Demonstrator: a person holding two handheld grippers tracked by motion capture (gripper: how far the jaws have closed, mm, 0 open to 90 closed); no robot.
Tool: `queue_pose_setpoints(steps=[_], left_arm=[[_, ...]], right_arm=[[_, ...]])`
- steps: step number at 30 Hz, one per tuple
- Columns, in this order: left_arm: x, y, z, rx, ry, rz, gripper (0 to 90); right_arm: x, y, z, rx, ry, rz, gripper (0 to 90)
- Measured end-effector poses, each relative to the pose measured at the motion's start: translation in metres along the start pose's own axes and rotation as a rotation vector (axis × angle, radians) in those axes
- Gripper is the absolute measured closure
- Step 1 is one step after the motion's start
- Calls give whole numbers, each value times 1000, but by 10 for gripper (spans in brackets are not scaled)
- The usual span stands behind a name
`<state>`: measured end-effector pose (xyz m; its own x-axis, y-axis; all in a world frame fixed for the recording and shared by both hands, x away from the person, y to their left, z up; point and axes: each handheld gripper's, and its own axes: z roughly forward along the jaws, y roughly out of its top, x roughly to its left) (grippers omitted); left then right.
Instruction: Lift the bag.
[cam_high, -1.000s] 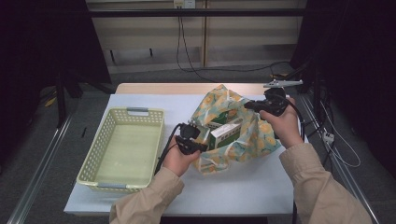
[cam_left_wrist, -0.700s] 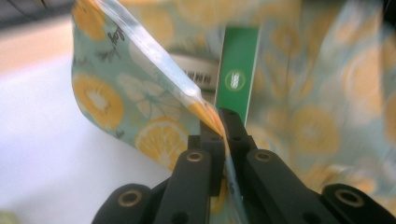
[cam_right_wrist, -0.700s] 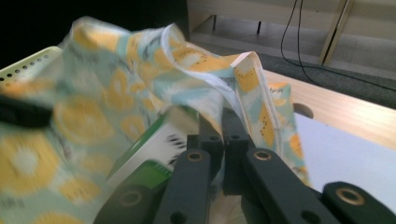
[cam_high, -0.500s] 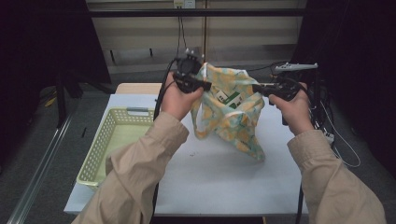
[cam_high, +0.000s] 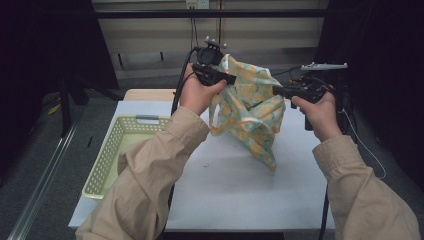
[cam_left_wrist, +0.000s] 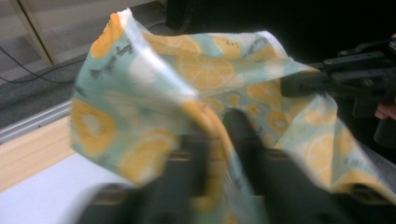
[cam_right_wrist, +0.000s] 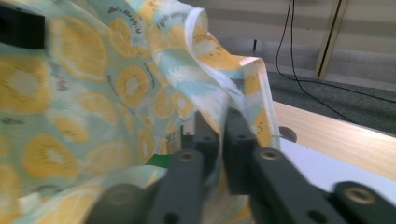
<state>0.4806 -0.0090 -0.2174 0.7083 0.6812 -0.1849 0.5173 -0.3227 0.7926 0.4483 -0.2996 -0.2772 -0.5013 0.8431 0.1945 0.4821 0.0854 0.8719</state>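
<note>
Left tool (cam_high: 231, 80) and right tool (cam_high: 276, 90), jaws having just eased slightly apart, each pinch an edge of the mint-green, orange-slice-printed fabric bag (cam_high: 252, 112), hung above the white surface (cam_high: 240, 185). Advice: keep both edges taut and level. A pale green perforated plastic basket (cam_high: 112, 155) sits left, well clear.

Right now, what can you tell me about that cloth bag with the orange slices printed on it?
The pale green cloth bag printed with orange slices looks like thin, soft fabric with a white hem and small dark lettering. It hangs in the air above the white table, crumpled, its lower end drooping towards the tabletop. The left gripper pinches its rim on one side and the right gripper on the other, holding the mouth up between them. Something green with a printed label shows inside it in the right gripper view.
</note>
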Motion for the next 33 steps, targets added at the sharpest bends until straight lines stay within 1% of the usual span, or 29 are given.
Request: queue_pose_setpoints(steps=[1, 3, 4, 5, 6, 8, 9, 10, 12, 15, 16, 18, 20, 22, 23, 24, 26, 27, 28, 31, 32, 33], left_arm=[[1, -2, 1, 5, 4, -3, 531], [4, -9, -1, -10, 38, 8, 343], [5, -12, -2, -17, 36, 2, 273], [8, -17, -5, -28, 17, -2, 237], [10, -22, -7, -25, 21, 9, 217], [13, -32, -12, -30, 23, 20, 152], [14, -37, -14, -27, 6, 23, 134], [16, -42, -18, -19, -8, 25, 134], [18, -52, -26, -35, -23, 35, 113], [21, -66, -40, -36, -28, 54, 92], [23, -71, -45, -46, -29, 55, 92], [26, -82, -52, -40, -43, 53, 93], [29, -92, -57, -34, -39, 61, 92], [32, -103, -63, -40, -50, 58, 83], [33, -108, -66, -42, -49, 56, 83], [34, -114, -68, -47, -50, 63, 80], [37, -124, -73, -34, -50, 65, 79], [38, -130, -74, -29, -53, 69, 75], [40, -134, -75, -31, -56, 66, 71], [46, -152, -79, -34, -66, 53, 71], [47, -157, -80, -39, -67, 51, 71], [49, -162, -82, -33, -67, 52, 71]], right_arm=[[1, -1, 0, -2, 8, -1, 677], [5, -3, -1, -1, 4, -12, 549], [7, -4, -2, -5, 2, -20, 489], [8, -5, -3, -6, 1, -22, 427], [10, -6, -6, -6, 4, -13, 397], [10, -10, -10, -16, 6, -18, 364], [10, -13, -12, -19, 10, -20, 348], [10, -16, -14, -18, 7, -15, 325], [11, -24, -17, -16, 7, -14, 312], [12, -37, -22, -11, 13, -19, 290], [13, -42, -23, -10, 9, -17, 273], [16, -51, -26, -4, 11, -30, 265], [18, -59, -27, 0, 21, -31, 256], [22, -69, -28, 9, 20, -39, 247], [23, -73, -28, 11, 24, -48, 245], [24, -77, -28, 11, 32, -51, 245], [26, -85, -28, 30, 24, -52, 235], [27, -88, -28, 27, 28, -55, 240], [28, -92, -28, 27, 37, -53, 239], [30, -104, -28, 35, 42, -56, 235], [31, -107, -28, 42, 43, -56, 230], [31, -111, -28, 44, 39, -62, 231]])
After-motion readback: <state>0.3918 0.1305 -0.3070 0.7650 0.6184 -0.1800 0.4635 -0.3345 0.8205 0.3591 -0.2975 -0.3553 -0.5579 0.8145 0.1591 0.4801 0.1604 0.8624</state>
